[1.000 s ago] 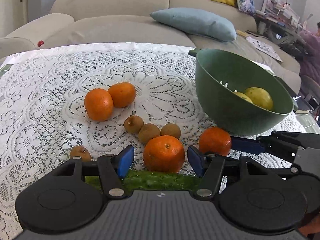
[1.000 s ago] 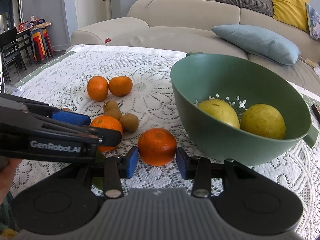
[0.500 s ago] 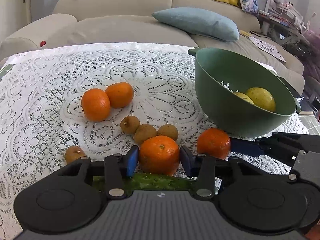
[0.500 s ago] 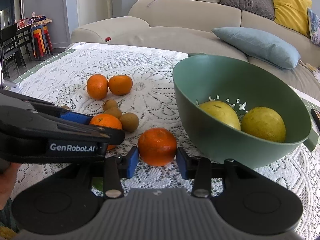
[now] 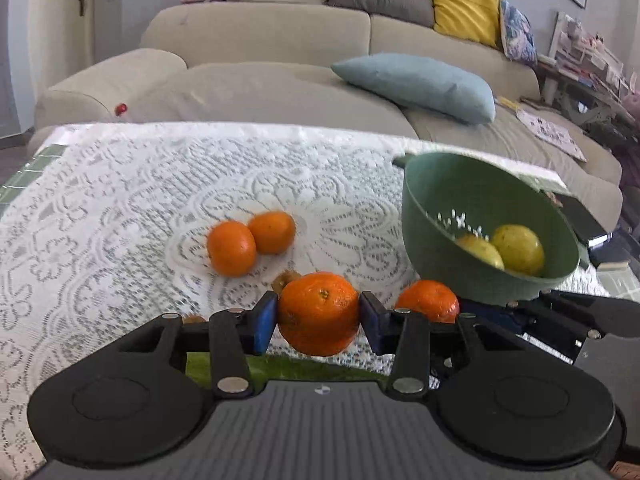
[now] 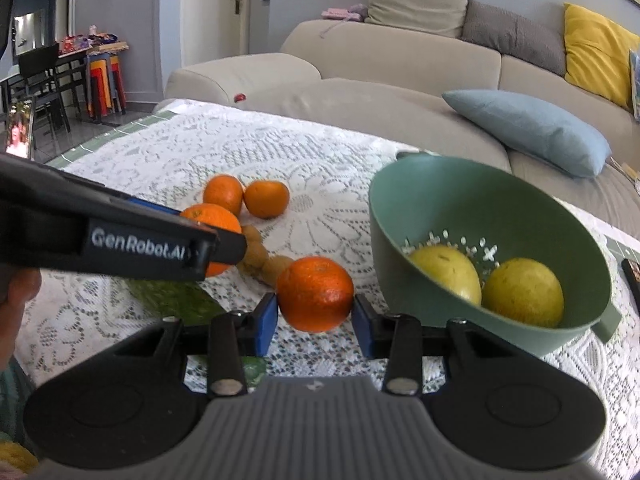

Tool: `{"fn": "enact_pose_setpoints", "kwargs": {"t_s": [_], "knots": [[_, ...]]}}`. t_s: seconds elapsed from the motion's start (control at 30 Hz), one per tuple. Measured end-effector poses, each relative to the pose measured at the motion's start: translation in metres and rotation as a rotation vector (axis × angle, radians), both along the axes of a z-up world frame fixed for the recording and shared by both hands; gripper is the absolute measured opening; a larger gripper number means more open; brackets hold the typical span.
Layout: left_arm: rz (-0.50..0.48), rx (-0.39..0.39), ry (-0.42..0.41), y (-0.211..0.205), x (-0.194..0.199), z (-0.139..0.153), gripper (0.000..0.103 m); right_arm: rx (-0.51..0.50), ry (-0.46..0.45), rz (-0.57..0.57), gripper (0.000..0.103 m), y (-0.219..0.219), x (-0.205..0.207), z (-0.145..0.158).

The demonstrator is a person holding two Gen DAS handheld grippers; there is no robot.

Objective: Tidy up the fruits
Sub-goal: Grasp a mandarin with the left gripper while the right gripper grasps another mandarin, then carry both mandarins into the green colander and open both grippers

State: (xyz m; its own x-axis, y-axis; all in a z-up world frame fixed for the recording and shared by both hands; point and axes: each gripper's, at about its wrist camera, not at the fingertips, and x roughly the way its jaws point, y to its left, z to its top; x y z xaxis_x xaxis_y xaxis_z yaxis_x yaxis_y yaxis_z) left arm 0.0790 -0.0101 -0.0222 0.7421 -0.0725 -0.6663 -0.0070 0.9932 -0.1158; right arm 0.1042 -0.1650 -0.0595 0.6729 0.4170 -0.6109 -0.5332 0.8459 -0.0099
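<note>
My left gripper [image 5: 318, 320] is shut on an orange [image 5: 318, 312] and holds it above the lace tablecloth. My right gripper [image 6: 315, 318] is shut on another orange [image 6: 315, 293], also lifted, just left of the green colander bowl [image 6: 400, 216]. The bowl holds two yellow fruits [image 6: 522, 292]. In the left wrist view the right gripper's orange [image 5: 427, 300] shows beside the bowl [image 5: 424, 216]. Two more oranges [image 5: 250, 242] lie together on the cloth. Small brown fruits [image 6: 260, 258] lie behind the held oranges.
A green cucumber [image 6: 168, 296] lies on the cloth under the grippers. The table's far edge meets a beige sofa [image 5: 256, 60] with a blue cushion [image 5: 416, 84]. A dark object [image 6: 632, 276] lies at the table's right edge.
Both grippers have lifted their oranges off the cloth. The left gripper, open around its orange a second ago, closed on it and then raised it.
</note>
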Motion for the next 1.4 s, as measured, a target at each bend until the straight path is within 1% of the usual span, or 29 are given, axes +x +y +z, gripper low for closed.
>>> {"fn": "enact_pose_setpoints", "kwargs": {"t_s": [0.2, 0.37, 0.5, 0.7, 0.83, 1.0, 1.2, 1.4], "knots": [[0.026, -0.016, -0.040, 0.004, 0.002, 0.020, 0.050, 0.019, -0.067, 0.054, 0.037, 0.001, -0.007, 0.024], [0.035, -0.022, -0.070, 0.000, 0.008, 0.038, 0.050, -0.002, -0.113, 0.067, 0.037, -0.002, -0.004, 0.041], [0.019, -0.033, -0.089, -0.012, 0.016, 0.050, 0.050, -0.017, -0.136, 0.065, 0.037, -0.013, 0.005, 0.052], [-0.022, -0.055, -0.093, -0.033, 0.033, 0.060, 0.050, -0.074, -0.183, 0.041, 0.037, -0.031, 0.024, 0.070], [-0.053, -0.067, -0.077, -0.047, 0.049, 0.060, 0.050, -0.107, -0.170, 0.022, 0.037, -0.046, 0.043, 0.072], [-0.089, -0.061, -0.032, -0.063, 0.067, 0.053, 0.050, -0.150, -0.121, 0.015, 0.037, -0.063, 0.067, 0.067], [-0.124, -0.075, 0.045, -0.079, 0.084, 0.039, 0.050, -0.199, -0.067, 0.026, 0.037, -0.077, 0.093, 0.057], [-0.160, -0.067, 0.088, -0.092, 0.095, 0.029, 0.050, -0.241, -0.027, 0.046, 0.037, -0.083, 0.108, 0.045]]}}
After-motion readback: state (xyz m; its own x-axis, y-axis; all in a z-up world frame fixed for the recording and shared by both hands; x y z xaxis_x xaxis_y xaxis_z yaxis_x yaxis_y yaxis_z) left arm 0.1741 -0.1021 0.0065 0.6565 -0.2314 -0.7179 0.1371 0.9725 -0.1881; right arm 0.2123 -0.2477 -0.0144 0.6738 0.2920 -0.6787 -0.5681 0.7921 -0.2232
